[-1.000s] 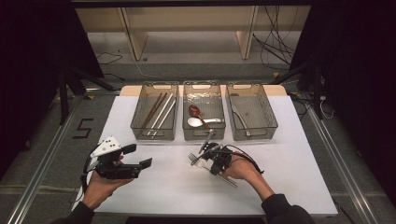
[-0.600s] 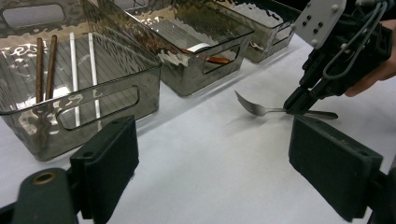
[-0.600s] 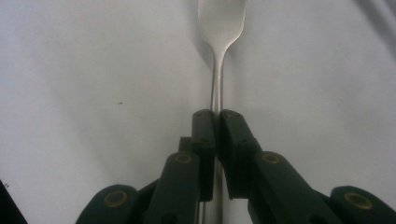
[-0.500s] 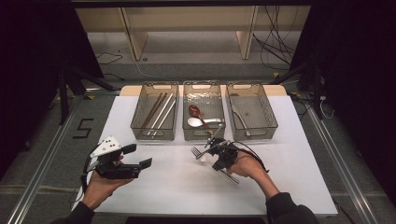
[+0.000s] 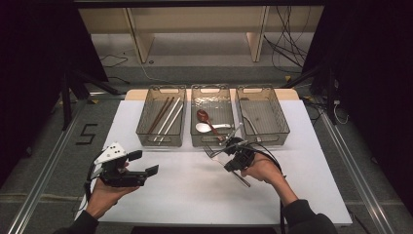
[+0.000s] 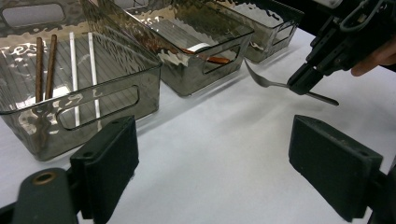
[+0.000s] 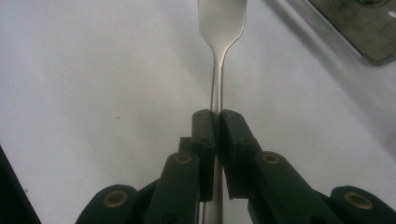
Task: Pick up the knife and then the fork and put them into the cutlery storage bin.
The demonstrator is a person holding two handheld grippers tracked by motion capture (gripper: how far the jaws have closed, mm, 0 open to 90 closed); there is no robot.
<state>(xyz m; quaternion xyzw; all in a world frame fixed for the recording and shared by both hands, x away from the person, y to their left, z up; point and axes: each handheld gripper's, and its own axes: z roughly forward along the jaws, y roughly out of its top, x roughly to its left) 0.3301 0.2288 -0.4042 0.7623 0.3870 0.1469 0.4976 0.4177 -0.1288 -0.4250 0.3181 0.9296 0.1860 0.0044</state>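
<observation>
One fork (image 5: 221, 156) is clamped by its thin handle between the closed jaws of the right gripper (image 5: 233, 150), held above the white table (image 5: 195, 195) at about 6 o'clock from the middle bin (image 5: 212, 115); the left gripper (image 5: 143, 163) is held with its jaws apart and nothing between them. Such a narrow grip could let the fork pivot or slip if swung quickly toward the fork bin (image 5: 263, 114) at 1 o'clock, and its tines could be caught on the rim.

White table (image 5: 185, 195), three clear bins (image 5: 161, 117), chopsticks (image 5: 159, 116), two spoons (image 5: 207, 126)
</observation>
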